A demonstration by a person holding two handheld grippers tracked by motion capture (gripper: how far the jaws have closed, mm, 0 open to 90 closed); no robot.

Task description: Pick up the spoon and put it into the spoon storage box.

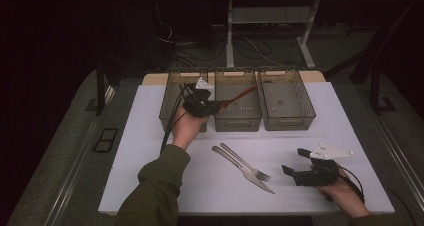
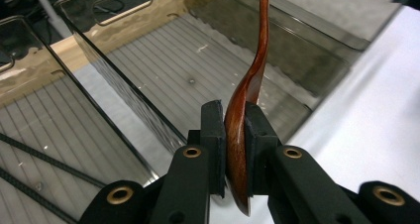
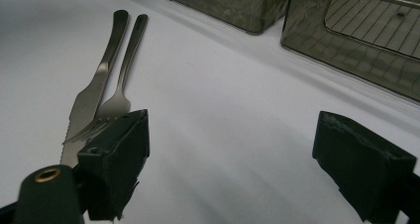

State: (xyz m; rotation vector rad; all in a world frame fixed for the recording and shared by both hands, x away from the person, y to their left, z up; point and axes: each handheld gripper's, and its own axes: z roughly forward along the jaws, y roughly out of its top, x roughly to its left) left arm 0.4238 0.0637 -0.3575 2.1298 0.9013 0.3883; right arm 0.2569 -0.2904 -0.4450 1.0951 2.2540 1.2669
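Observation:
My left gripper (image 1: 216, 106) is shut on a red-brown wooden spoon (image 1: 241, 95), held above the left and middle clear bins. In the left gripper view the pads (image 2: 214, 130) clamp the spoon's bowl (image 2: 238, 135), and its handle reaches out over the middle bin (image 2: 198, 60). A metal knife (image 1: 240, 168) and fork (image 1: 247, 165) lie side by side on the white table top (image 1: 150, 136). Near the right front edge my right gripper (image 1: 294, 161) rests open with nothing between its jaws. In the right gripper view (image 3: 237, 159) the knife (image 3: 91, 95) and fork (image 3: 124, 70) lie just past its left pad.
Three clear plastic bins stand in a row at the back: left (image 1: 169, 101), middle (image 1: 238, 122) and right (image 1: 289, 122). A dark cable (image 1: 170, 123) hangs from the left gripper. Desk legs and cables stand on the dark floor beyond the table.

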